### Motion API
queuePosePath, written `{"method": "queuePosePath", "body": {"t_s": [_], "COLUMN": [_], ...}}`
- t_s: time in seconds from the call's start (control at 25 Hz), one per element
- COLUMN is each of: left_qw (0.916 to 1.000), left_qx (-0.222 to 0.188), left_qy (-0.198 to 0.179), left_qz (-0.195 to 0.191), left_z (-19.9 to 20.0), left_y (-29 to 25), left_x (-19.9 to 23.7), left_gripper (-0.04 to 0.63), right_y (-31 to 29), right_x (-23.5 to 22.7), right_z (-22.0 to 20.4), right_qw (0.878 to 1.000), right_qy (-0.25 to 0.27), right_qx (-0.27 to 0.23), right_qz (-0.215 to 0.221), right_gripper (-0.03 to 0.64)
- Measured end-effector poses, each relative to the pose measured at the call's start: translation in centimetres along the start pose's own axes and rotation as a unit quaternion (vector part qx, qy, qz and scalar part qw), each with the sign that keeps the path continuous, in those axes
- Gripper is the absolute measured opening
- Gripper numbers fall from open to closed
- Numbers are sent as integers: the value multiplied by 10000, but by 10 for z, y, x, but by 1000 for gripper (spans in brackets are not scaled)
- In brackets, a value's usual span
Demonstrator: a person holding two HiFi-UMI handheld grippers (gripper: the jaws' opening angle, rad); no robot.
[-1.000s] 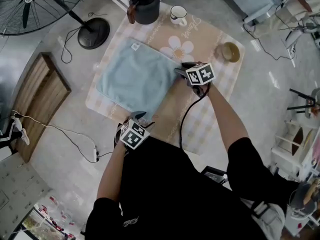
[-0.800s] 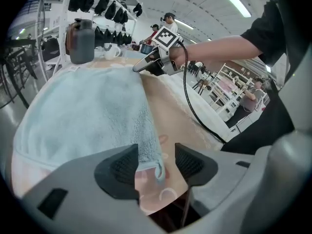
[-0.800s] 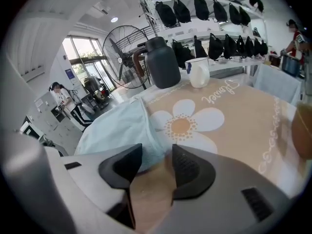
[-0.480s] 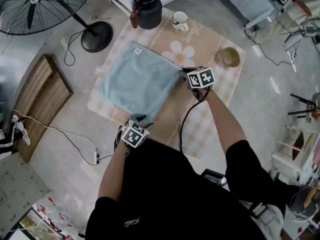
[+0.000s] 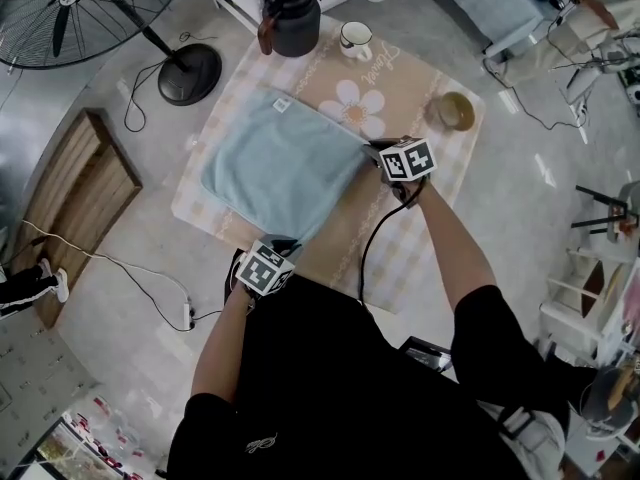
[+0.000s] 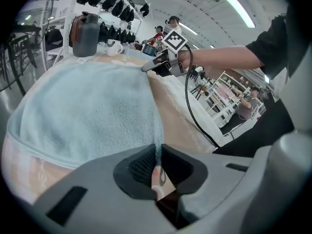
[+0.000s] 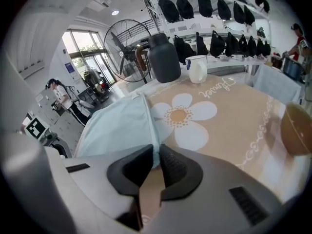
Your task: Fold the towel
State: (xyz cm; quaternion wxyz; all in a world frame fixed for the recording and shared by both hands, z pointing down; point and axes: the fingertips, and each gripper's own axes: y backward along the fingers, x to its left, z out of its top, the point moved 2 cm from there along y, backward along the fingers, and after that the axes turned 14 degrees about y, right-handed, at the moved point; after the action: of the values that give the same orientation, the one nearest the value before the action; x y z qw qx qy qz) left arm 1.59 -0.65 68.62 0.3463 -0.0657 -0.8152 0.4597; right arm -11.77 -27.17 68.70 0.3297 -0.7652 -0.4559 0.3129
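A light blue towel (image 5: 280,163) lies spread flat on a table with a flower-print cloth (image 5: 400,93). My left gripper (image 5: 283,241) is at the towel's near corner. In the left gripper view its jaws (image 6: 157,147) are closing, with the towel (image 6: 87,111) hem pinched between the pads. My right gripper (image 5: 368,148) is at the towel's right corner. In the right gripper view its jaws (image 7: 157,152) are closing too, and the towel (image 7: 119,126) corner sits between the pads. The right gripper (image 6: 148,67) also shows in the left gripper view, at the towel's far edge.
A dark jug (image 5: 293,18) and a white mug (image 5: 355,38) stand at the table's far edge. A brown bowl (image 5: 455,110) sits at the right. A floor fan (image 5: 100,3) and a wooden board (image 5: 75,203) are at the left, with cables on the floor.
Both grippers have gone from wide open to closed on the towel's corners. The hands have hardly shifted.
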Motion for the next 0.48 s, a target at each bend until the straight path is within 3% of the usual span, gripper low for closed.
{"method": "queuePosePath", "body": {"t_s": [0.28,0.48], "left_qw": [9992,9931], "left_qx": [-287,-914], "left_qy": [-84,445], "left_qz": [-249,-592], "left_z": [5,20], "left_y": [15,51], "left_x": [-5,15], "left_gripper": [35,34], "right_y": [21,30], "right_x": [3,11], "right_z": [7,43], "right_qw": [9997,9988], "right_qy": [-16,95], "right_qx": [-109,-278], "right_qz": [-199,-381], "right_gripper": [38,35]}}
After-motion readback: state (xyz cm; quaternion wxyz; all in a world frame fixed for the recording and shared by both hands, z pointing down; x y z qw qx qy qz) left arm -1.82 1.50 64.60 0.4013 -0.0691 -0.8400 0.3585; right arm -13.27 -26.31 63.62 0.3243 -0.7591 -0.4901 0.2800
